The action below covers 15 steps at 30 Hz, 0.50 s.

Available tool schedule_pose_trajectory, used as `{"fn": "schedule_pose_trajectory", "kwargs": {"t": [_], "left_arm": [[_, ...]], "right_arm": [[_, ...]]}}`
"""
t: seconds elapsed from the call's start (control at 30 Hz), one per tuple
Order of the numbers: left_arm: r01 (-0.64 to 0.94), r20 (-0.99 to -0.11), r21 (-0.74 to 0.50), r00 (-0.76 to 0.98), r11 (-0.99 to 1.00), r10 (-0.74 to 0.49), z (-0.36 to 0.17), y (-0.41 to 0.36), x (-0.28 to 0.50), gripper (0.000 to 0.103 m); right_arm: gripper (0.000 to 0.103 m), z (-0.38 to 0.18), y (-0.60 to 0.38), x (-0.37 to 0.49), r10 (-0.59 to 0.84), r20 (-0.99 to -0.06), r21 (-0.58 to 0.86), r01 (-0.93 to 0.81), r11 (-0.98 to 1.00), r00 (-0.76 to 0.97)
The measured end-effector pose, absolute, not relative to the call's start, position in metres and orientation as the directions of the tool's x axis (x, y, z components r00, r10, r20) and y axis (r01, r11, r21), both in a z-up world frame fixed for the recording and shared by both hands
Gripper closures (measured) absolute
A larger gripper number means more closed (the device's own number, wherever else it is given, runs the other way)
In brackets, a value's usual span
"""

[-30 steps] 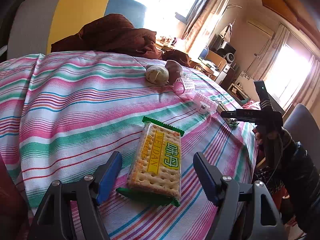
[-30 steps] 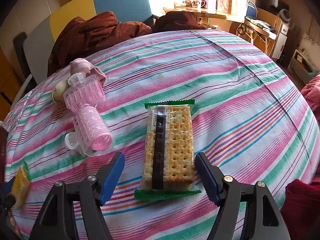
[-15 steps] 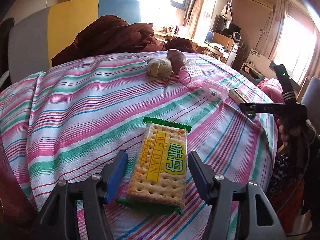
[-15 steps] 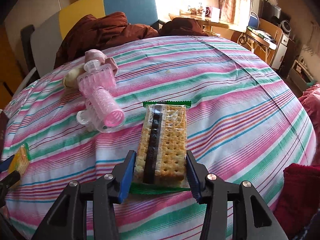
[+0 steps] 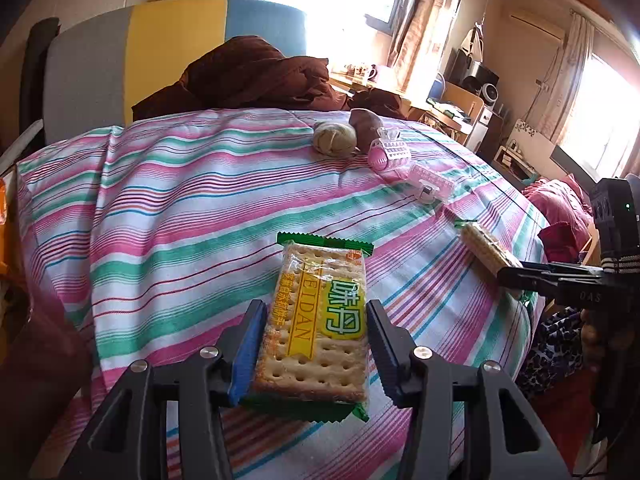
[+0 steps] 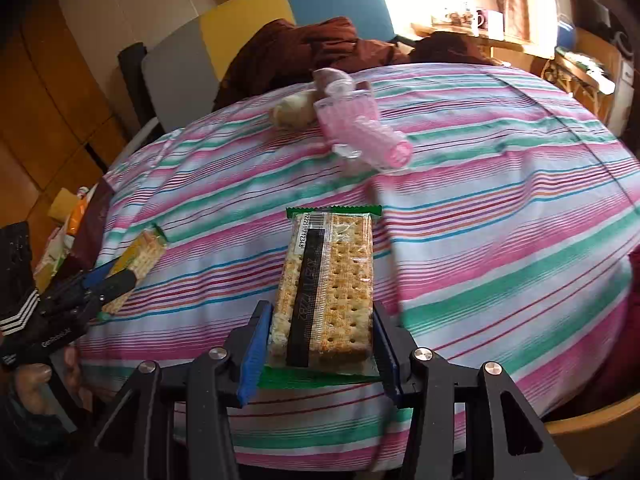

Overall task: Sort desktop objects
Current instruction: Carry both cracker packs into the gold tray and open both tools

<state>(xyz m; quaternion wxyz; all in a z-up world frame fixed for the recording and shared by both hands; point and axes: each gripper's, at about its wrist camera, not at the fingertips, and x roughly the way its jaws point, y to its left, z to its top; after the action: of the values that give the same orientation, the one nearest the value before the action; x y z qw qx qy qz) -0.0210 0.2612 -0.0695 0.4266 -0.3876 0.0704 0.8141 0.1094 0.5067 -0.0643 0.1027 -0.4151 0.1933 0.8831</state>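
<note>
Closing since a second ago, the left claw [image 5: 314, 350] now clamps one cracker packet [image 5: 318, 320] and the right claw [image 6: 320, 350] clamps the other cracker packet [image 6: 328, 284], both low over the striped tabletop [image 6: 500, 216]; lifting looks next. Pink hair rollers [image 6: 360, 136] and a dough-like ball [image 5: 334, 138] sit well beyond, blocking nothing.

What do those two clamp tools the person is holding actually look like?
Both are black plastic. The left gripper and right gripper each have two angular fingers with blue pads and silver screws. Seen side-on, the bodies carry small white lettering. A dark sleeve with white stripes covers one wrist.
</note>
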Motion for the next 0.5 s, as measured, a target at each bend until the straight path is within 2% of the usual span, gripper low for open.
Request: {"fn": "schedule_pose_trajectory", "kwargs": {"t": [0.27, 0.5], "left_arm": [[-0.686, -0.642, -0.208, -0.442, -0.697, 0.626, -0.043, 0.215, -0.011, 0.052], [-0.547, -0.596, -0.201, -0.589, -0.812, 0.545, -0.013, 0.148, -0.012, 0.052]], "right_arm": [[0.054, -0.063, 0.435, 0.064, -0.145, -0.742, 0.305, -0.137, -0.942, -0.655], [0.054, -0.038, 0.368, 0.021, -0.269, -0.689, 0.311, 0.061, -0.948, -0.673]]}}
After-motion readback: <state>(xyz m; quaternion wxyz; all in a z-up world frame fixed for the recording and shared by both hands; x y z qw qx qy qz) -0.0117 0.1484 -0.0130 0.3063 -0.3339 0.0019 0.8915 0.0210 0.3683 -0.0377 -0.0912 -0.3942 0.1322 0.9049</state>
